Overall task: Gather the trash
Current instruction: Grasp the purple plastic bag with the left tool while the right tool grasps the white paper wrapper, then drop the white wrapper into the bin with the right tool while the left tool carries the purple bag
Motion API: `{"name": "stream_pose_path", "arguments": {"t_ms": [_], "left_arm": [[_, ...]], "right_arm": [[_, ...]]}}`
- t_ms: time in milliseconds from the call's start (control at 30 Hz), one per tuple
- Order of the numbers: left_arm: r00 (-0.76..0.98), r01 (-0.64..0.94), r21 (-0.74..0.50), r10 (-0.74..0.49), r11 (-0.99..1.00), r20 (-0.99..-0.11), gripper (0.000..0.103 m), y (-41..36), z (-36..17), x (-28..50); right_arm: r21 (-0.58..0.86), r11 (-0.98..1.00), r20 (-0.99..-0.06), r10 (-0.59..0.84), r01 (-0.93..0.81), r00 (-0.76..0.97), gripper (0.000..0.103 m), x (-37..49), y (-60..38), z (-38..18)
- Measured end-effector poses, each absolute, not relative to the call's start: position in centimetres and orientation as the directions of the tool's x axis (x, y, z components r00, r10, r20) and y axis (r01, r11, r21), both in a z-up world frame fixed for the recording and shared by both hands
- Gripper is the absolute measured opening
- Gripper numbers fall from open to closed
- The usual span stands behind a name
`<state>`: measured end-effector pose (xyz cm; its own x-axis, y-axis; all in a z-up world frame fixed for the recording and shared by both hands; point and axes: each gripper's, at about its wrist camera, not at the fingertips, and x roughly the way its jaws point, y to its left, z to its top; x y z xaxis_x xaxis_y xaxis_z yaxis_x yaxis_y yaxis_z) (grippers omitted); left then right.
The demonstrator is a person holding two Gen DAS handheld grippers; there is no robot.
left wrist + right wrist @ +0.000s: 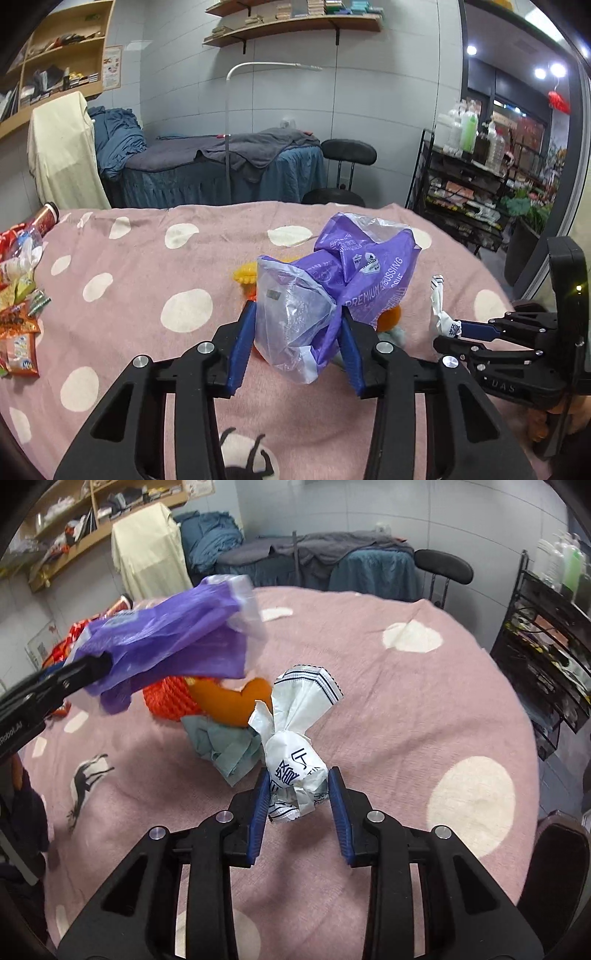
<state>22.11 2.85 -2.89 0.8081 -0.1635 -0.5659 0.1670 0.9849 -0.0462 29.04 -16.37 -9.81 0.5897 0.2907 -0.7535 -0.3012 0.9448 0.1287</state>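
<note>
Both grippers are picking trash off the pink blanket [129, 266]: the left gripper [295, 332] pinches the purple bag [332, 280], which hangs clear of the cloth, and the right gripper [299, 794] has its pads against the white wrapper [295, 771], which still seems to touch the blanket. Next, I judge, both pieces must be carried to the pile of packets [18, 295] at far left without slipping. Only the right view shows the orange and teal scraps [221, 716] under the bag.
</note>
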Motion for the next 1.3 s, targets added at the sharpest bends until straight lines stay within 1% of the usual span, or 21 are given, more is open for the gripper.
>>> {"name": "stream_pose_path", "arguments": {"t_ms": [167,267,500,667,833,1033,1300], "left_arm": [[0.828,0.165,-0.115,-0.201,0.980,-0.524,0.042,3.7,-1.7,19.3],[0.835,0.170,-0.130,-0.212,0.977,-0.508,0.042,3.6,-1.4,17.8],[0.837,0.186,-0.160,-0.242,0.969,-0.490,0.042,2.5,-1.4,15.3],[0.834,0.208,-0.168,-0.264,0.964,-0.485,0.042,1.3,-1.7,13.9],[0.831,0.234,-0.167,-0.287,0.958,-0.477,0.042,-0.5,-1.9,12.8],[0.806,0.293,-0.191,-0.349,0.937,-0.479,0.042,-3.1,-2.2,12.2],[0.774,0.352,-0.198,-0.403,0.915,-0.488,0.042,-6.5,-2.8,11.5]], "right_arm": [[0.205,0.943,-0.705,0.328,-0.262,0.629,0.033,26.5,-18.7,-8.5],[0.226,0.942,-0.677,0.335,-0.248,0.655,0.033,24.8,-20.0,-8.0],[0.214,0.953,-0.613,0.303,-0.216,0.729,0.033,21.1,-22.2,-7.1],[0.243,0.952,-0.577,0.297,-0.187,0.761,0.033,18.8,-24.1,-6.8],[0.250,0.959,-0.541,0.255,-0.136,0.801,0.033,16.1,-26.3,-6.5],[0.284,0.957,-0.524,0.211,-0.064,0.825,0.033,13.3,-29.8,-6.9],[0.299,0.953,-0.539,0.138,0.036,0.831,0.033,10.6,-33.5,-8.3]]}}
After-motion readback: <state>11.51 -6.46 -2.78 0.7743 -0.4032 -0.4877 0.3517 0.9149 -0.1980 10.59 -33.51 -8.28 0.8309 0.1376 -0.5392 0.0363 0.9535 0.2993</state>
